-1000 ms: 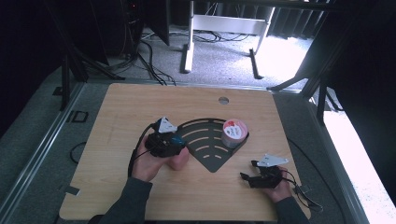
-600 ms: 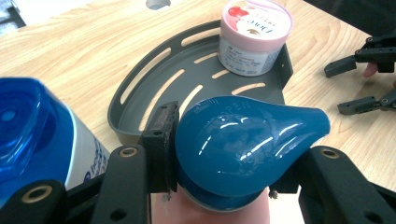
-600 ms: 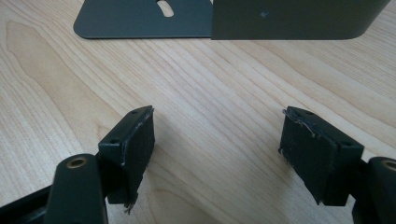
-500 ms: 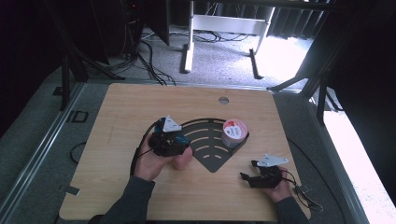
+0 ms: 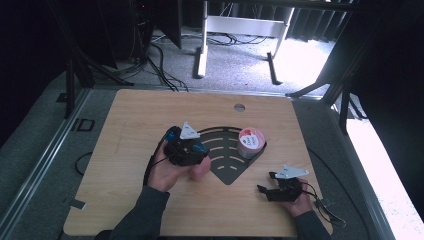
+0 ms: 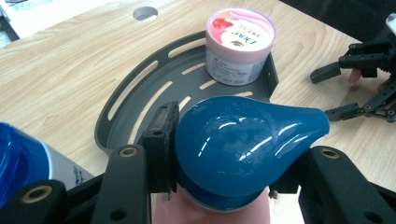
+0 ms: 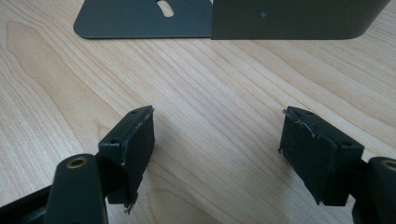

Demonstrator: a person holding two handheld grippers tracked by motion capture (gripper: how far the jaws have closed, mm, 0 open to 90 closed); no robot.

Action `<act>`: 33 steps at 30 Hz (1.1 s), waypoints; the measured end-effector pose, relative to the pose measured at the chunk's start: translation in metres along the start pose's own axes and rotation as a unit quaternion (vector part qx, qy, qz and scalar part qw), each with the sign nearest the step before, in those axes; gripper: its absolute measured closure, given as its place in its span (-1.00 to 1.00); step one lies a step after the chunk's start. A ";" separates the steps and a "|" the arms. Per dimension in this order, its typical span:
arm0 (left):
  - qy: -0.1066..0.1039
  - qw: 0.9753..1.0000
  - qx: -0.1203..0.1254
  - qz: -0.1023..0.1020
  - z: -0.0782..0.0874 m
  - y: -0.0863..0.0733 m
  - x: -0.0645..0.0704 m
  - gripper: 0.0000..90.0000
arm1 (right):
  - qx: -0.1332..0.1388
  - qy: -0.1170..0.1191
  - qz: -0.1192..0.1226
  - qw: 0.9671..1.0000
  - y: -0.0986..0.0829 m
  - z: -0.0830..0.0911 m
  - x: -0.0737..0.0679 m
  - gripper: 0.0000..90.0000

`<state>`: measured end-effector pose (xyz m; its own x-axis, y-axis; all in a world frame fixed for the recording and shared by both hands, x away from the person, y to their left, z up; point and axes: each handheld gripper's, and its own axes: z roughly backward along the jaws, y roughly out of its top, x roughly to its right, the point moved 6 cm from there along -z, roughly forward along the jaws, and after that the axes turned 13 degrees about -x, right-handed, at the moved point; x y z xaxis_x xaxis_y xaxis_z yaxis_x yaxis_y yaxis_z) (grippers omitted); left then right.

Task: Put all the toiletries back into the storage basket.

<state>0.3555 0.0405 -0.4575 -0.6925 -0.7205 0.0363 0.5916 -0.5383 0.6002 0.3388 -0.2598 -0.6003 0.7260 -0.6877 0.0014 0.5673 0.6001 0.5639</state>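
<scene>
The left tongs clamp a bottle's glossy blue cap, likely slippery, better gripped lower, near the table's middle, while the right tongs gape empty.

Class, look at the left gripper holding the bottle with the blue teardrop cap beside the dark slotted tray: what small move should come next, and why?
Probably carry the pink bottle with the blue teardrop cap forward and lower it onto the bare slots of the dark grey quarter-round tray. The left gripper is shut on it just short of the tray; the pink-lidded round tub fills only the far corner, and the right gripper waits open over bare wood.
</scene>
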 end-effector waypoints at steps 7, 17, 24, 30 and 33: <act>-0.003 1.000 0.001 -0.003 -0.001 0.008 0.002 0.17 | 0.000 0.000 0.000 1.000 0.000 0.000 0.000 -0.42; -0.009 1.000 0.001 -0.006 -0.005 0.016 0.005 0.17 | 0.000 0.000 0.001 1.000 0.000 0.000 0.000 -0.42; -0.014 1.000 0.003 -0.005 -0.008 0.020 0.007 0.17 | 0.000 0.000 0.001 1.000 0.000 0.000 0.000 -0.42; -0.015 1.000 0.002 -0.005 -0.011 0.024 0.008 0.17 | 0.000 0.000 0.001 1.000 0.000 0.000 0.000 -0.42; -0.017 1.000 0.005 -0.004 -0.012 0.027 0.009 0.17 | 0.000 0.000 0.001 1.000 0.000 0.000 0.000 -0.42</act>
<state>0.3703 0.0141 -0.4509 -0.7113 -0.7005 0.0576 0.5815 -0.5404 0.6081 0.3389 -0.2599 -0.6003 0.7264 -0.6873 0.0027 0.5663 0.6007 0.5643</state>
